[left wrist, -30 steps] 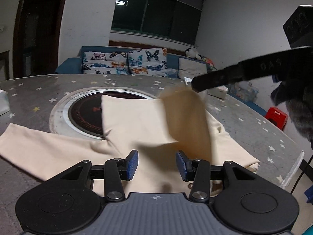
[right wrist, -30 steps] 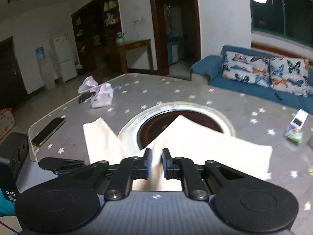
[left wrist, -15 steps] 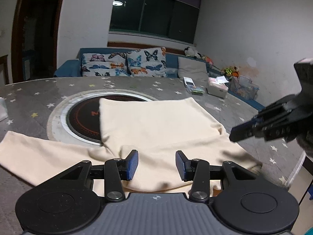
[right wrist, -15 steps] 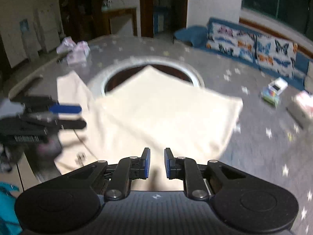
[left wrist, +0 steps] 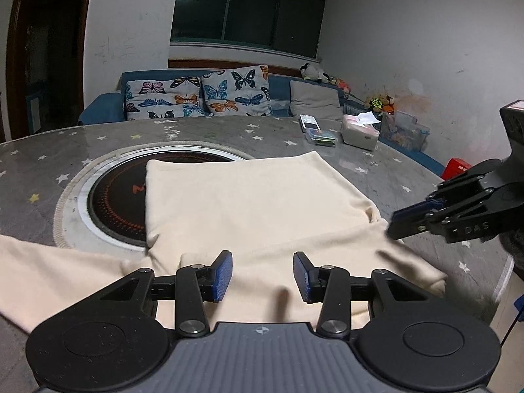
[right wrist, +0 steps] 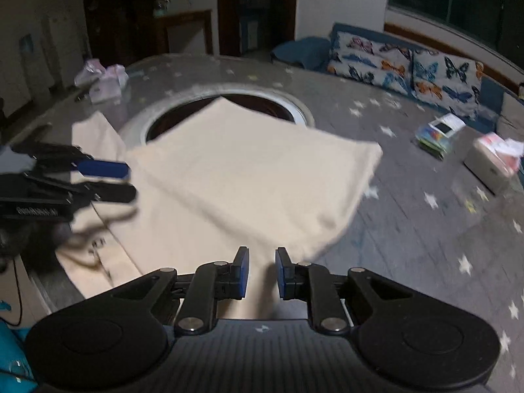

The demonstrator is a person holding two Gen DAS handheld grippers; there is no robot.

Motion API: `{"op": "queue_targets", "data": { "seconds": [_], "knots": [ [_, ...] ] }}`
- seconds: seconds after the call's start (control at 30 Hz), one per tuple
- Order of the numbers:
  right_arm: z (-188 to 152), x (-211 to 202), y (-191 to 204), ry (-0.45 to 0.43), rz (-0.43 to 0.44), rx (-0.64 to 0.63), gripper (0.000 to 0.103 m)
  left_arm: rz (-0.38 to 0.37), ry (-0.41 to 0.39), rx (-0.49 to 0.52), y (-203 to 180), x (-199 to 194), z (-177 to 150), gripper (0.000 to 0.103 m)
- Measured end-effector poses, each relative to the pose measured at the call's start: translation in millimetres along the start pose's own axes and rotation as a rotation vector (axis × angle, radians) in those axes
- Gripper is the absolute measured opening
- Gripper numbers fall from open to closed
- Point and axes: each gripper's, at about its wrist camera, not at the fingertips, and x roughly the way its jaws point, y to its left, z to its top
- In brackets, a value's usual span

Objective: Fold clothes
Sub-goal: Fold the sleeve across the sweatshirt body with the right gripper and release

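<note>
Across the middle of the frame the cream garment [left wrist: 249,203] lay freshly folded over, released by the right gripper [right wrist: 261,271], its jaws now slightly apart and empty, like the wider-spread left gripper [left wrist: 263,275].

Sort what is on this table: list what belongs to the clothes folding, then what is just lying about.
Belongs to the job:
- cream garment, partly folded on the table
- left gripper, open above it
- right gripper, narrowly open, holding nothing

Just lying about:
- tissue box
- small colourful packet
- white device behind it
- pink bags
</note>
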Motion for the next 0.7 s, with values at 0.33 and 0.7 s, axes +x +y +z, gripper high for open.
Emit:
{"op": "queue_targets", "data": {
  "seconds": [0.33, 0.7],
  "knots": [
    [-1, 23, -7, 0.028, 0.0, 0.011, 0.014, 0.05, 0.02, -0.055, 24, 4, -7, 0.037],
    [7, 21, 15, 0.032, 0.031, -0.057, 0.018, 0.201, -0.062, -0.125, 52, -36, -8, 0.038]
  ]
}}
